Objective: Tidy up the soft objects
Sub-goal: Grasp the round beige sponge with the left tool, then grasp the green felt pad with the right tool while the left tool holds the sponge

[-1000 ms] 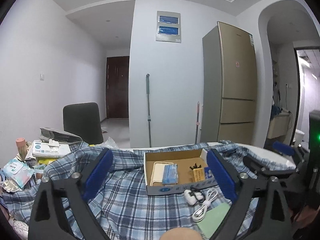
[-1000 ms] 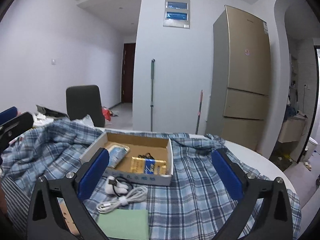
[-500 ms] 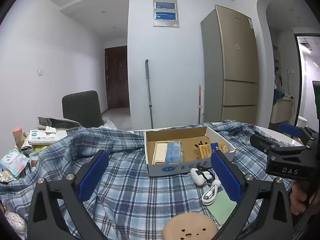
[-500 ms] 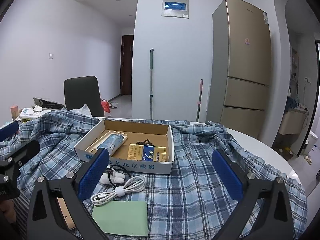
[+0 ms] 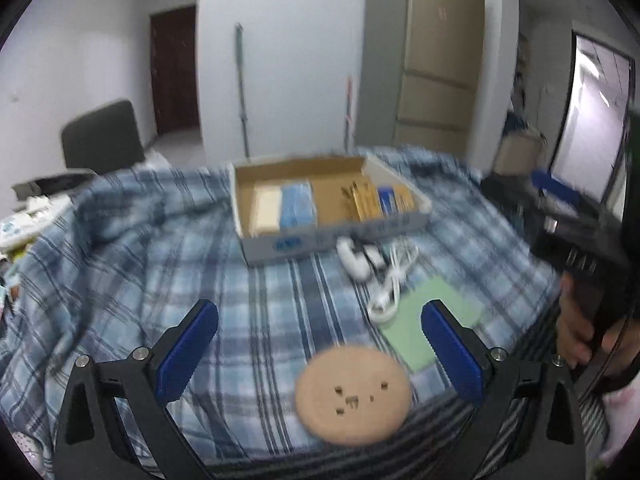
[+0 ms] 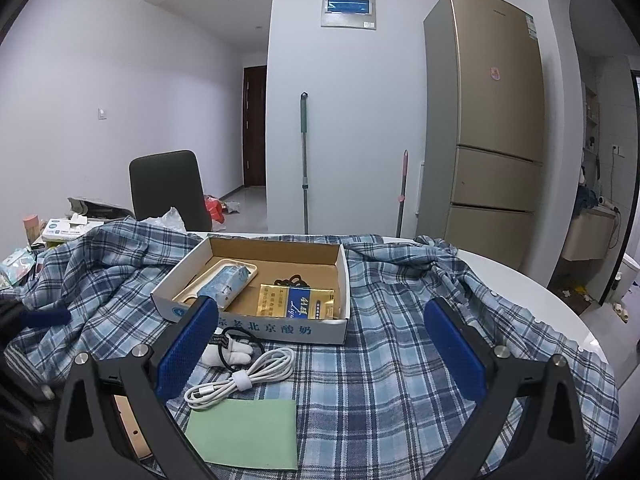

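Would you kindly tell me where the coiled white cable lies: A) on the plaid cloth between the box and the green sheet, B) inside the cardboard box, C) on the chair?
A: the coiled white cable lies on the plaid cloth, in front of the cardboard box and behind the green sheet.

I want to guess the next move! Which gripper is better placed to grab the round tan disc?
Probably the left gripper. It is open, and the disc lies on the plaid shirt between its fingers. From the right gripper, also open, the disc isn't clearly visible; the cable and green sheet lie ahead of it.
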Demonstrator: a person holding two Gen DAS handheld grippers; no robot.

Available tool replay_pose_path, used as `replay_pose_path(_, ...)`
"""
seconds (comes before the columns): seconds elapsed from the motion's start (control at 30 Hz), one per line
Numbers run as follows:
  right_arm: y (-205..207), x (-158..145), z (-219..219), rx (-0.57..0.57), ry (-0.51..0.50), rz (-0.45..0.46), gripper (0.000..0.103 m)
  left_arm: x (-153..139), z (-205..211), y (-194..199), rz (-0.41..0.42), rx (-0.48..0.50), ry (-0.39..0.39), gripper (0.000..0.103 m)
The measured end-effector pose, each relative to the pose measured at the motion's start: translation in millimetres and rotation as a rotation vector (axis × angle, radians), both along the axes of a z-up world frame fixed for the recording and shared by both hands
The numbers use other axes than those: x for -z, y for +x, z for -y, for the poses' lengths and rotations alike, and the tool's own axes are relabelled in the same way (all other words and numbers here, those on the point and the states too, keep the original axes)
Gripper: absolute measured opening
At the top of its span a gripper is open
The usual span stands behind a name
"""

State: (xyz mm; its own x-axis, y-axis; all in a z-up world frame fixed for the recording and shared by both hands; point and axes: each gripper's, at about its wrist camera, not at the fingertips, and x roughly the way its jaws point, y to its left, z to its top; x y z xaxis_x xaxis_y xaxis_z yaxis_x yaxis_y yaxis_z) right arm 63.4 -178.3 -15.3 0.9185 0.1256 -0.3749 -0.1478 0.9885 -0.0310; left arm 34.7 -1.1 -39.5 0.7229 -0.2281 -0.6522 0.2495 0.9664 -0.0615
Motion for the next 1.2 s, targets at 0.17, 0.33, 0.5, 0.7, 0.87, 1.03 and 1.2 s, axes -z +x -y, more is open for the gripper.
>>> replay_pose_path(0.17, 1.3, -0.4, 5.1, 0.01, 0.029, -0.004, 0.103, 22.5, 11.4, 10.0, -0.174, 0.104, -0.009, 0.094)
replay_pose_path(0.33, 5.6, 2.0, 3.9, 0.012, 0.024, -0.027, 0.103, 49.3, 23.8, 12.7, -0.288, 0.145, 0.068, 0.094)
replay_pose_path(0.5, 4.5, 1.7, 2.4, 0.009, 0.016, -0.024, 0.103, 54.0, 23.1, 12.1, -0.296, 0.13, 0.076, 0.091)
replay_pose_path(0.7, 5.6, 2.1, 4.4, 0.016, 0.018, -0.039, 0.103, 50.6, 17.8, 9.9, -0.27, 0.098, 0.071, 0.078)
replay_pose_path(0.87, 9.4, -5.3, 9.7, 0.043, 0.024, -0.075, 0.103, 14.7, -2.8, -4.7, -0.041, 0.03, -0.033, 0.076)
replay_pose_path(1.03, 10.8, -17.1, 0.3, -0.021, 0.045, -0.168, 0.103, -11.5, -17.5, -19.8, 0.208, -0.047, -0.072, 0.076)
replay_pose_path(1.2, 14.9, -5.5, -18.1, -0.027, -0.006, -0.302, 0.102, -14.3, -28.1, -21.2, 0.235, -0.081, -0.108, 0.076)
